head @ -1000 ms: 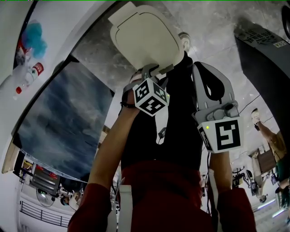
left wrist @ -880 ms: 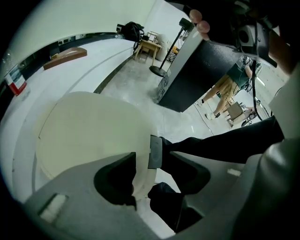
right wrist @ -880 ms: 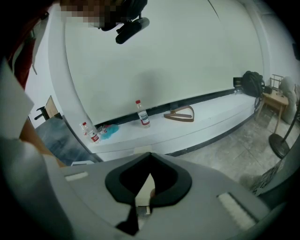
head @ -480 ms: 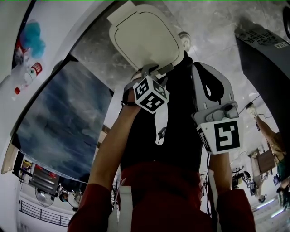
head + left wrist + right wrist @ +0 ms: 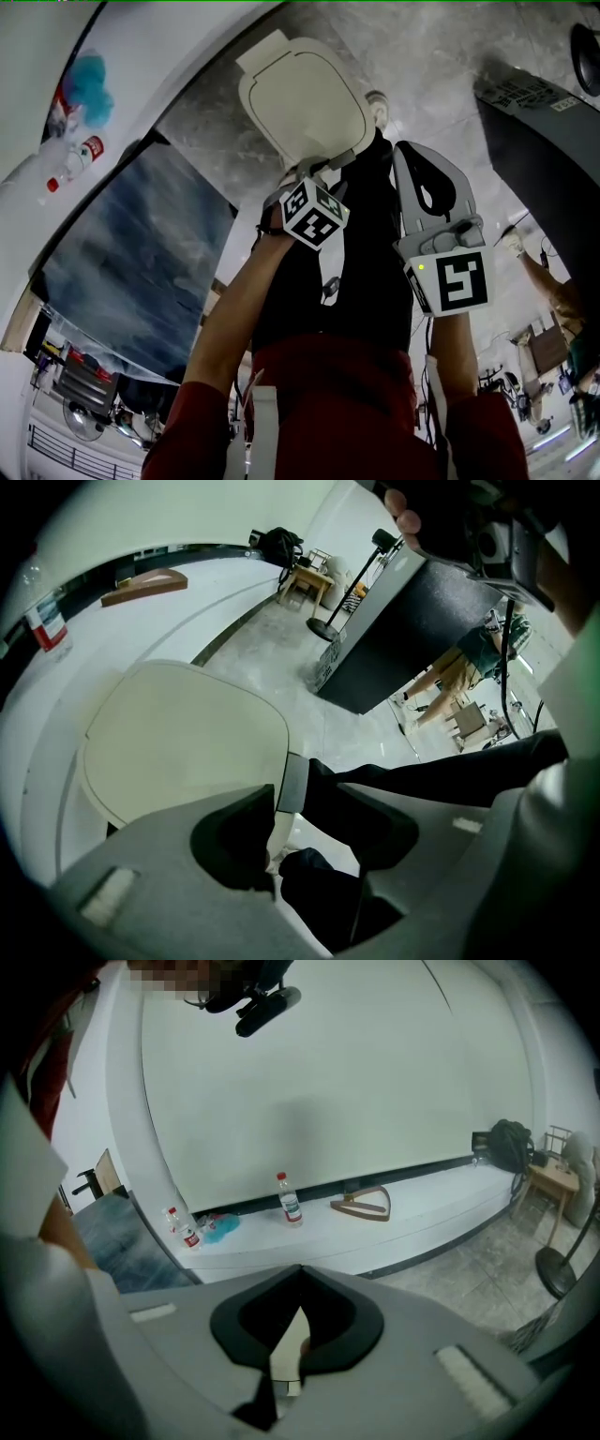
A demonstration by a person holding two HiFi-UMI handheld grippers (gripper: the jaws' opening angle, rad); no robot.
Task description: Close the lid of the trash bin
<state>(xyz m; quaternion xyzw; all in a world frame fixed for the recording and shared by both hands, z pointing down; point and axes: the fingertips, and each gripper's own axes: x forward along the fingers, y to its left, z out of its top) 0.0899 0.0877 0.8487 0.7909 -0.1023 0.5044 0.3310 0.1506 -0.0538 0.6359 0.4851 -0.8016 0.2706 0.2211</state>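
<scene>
The trash bin's cream lid (image 5: 305, 103) faces up at the top middle of the head view; the bin's body is hidden under it. My left gripper (image 5: 319, 169) sits at the lid's near edge, jaws open. In the left gripper view the lid (image 5: 178, 742) fills the left, and its grey tab (image 5: 292, 785) lies between the spread jaws of the left gripper (image 5: 305, 803), with no pad pressing on it. My right gripper (image 5: 410, 150) hovers to the right of the bin, shut and holding nothing. Its tips meet in the right gripper (image 5: 300, 1271) view.
A blue-grey mat (image 5: 131, 253) lies left of the bin. A white ledge (image 5: 422, 1194) along the wall carries bottles (image 5: 289, 1199), a blue cloth (image 5: 89, 84) and a wooden triangle (image 5: 361, 1206). A dark cabinet (image 5: 534, 141) stands at the right, with a lamp stand (image 5: 328, 628) beyond.
The head view has shifted a little, so the lid sits slightly lower in frame. The left gripper stays at the lid's near edge. The right gripper has lifted slightly.
</scene>
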